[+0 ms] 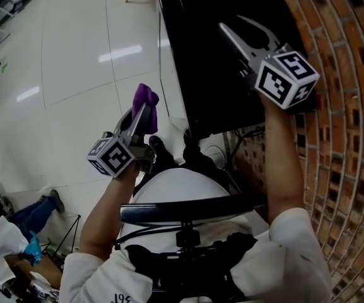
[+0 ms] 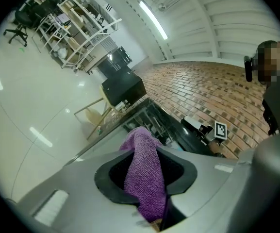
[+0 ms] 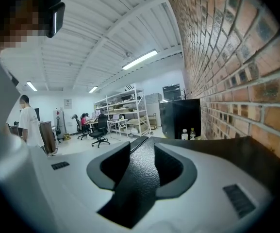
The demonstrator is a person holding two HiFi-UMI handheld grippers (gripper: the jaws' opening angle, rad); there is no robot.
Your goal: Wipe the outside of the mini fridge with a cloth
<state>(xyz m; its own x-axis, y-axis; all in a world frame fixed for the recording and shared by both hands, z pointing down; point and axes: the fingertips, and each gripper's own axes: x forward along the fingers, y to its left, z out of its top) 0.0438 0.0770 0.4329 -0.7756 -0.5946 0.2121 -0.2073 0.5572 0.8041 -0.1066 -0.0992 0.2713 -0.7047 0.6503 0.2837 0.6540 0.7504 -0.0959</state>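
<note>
L gripper (image 1: 145,110) clamped on purple cloth (image 1: 146,98), left of the mini fridge (image 1: 213,87). R gripper (image 1: 233,23) over its top w/ jaws partway apart, nothing in them.

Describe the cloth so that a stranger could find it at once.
Find the black mini fridge by the brick wall. Left of it, the left tool pinches the cloth. It is purple and fuzzy, unlike the grey tool and black fridge.
</note>
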